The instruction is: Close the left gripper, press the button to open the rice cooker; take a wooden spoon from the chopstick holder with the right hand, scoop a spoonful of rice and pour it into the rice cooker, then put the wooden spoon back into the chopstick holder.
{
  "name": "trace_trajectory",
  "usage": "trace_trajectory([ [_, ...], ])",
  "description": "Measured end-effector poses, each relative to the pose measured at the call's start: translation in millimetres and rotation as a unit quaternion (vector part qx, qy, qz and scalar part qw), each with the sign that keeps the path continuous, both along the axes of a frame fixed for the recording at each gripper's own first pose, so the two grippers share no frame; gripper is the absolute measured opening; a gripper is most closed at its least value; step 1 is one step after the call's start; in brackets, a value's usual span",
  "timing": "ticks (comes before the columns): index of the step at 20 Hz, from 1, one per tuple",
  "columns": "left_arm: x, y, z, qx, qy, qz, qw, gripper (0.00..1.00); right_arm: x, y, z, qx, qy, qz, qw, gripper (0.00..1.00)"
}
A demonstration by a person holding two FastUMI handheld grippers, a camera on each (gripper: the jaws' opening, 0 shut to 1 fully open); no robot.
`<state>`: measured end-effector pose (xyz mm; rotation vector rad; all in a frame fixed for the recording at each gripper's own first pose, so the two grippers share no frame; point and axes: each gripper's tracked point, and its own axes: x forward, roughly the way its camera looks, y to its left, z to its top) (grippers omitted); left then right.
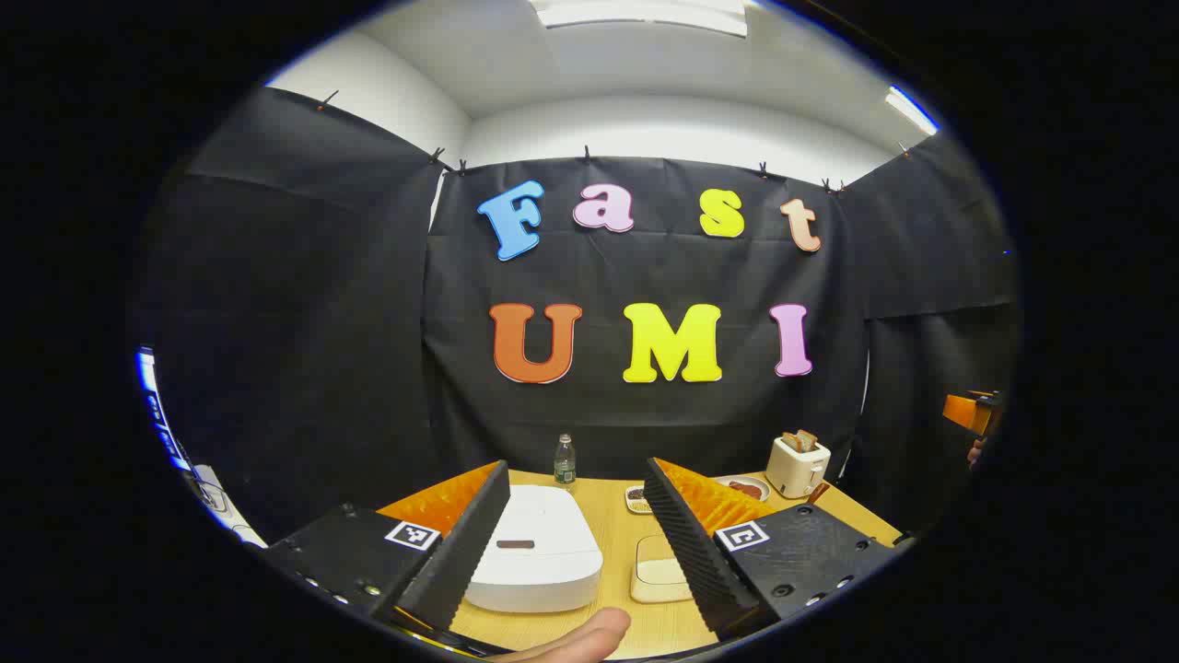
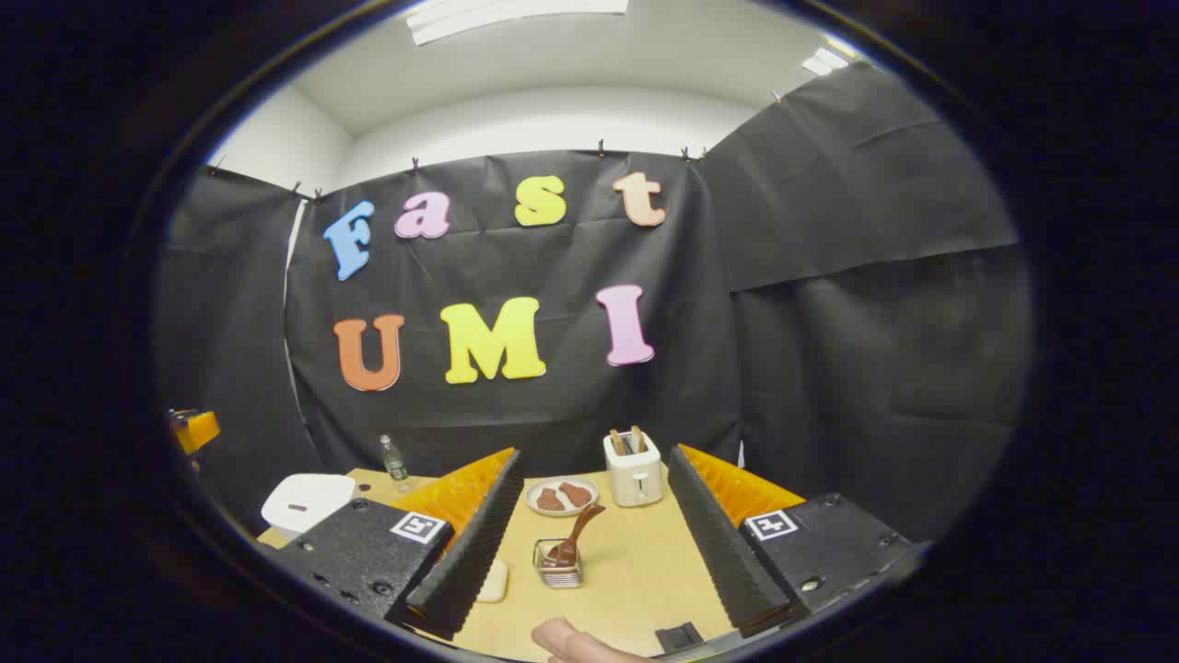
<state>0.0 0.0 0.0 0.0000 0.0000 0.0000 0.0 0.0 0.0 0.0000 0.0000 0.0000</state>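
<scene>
The white rice cooker (image 1: 534, 550) sits shut on the wooden table, its dark button on top, just ahead of my left gripper (image 1: 576, 516), which stands open above and before it. In the right gripper view the cooker (image 2: 304, 502) lies far left. A wooden spoon (image 2: 573, 536) leans out of the wire chopstick holder (image 2: 559, 564), which stands between the open fingers of my right gripper (image 2: 589, 506), a little ahead. A cream tray (image 1: 659, 573) lies right of the cooker; what it holds cannot be made out. The other gripper (image 1: 972, 412) shows at the far right.
A white toaster (image 2: 634, 470) with bread slices stands at the back of the table, a plate of brown food (image 2: 562, 496) beside it. A small bottle (image 1: 565, 460) stands at the back edge, a small dish (image 1: 637, 498) near it. A thumb (image 1: 576, 638) shows at the bottom.
</scene>
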Motion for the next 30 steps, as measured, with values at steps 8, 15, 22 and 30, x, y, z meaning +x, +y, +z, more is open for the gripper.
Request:
trace_trajectory([
  [8,5,0,-14,0.004,0.015,-0.011,1.000,0.93,4,-9,3,-0.004,-0.007,-0.010,1.000,1.00],
  [15,8,8,-3,-0.001,-0.003,-0.001,1.000,0.94,4,-7,3,-0.006,-0.010,0.000,1.000,1.00],
  [22,18,7,-6,-0.012,-0.011,-0.011,1.000,0.94,2,-8,2,-0.012,-0.030,-0.007,0.999,1.00],
  [30,26,-4,-19,0.031,-0.015,-0.045,0.998,0.35,0,-1,-11,-0.019,-0.029,0.005,0.999,1.00],
])
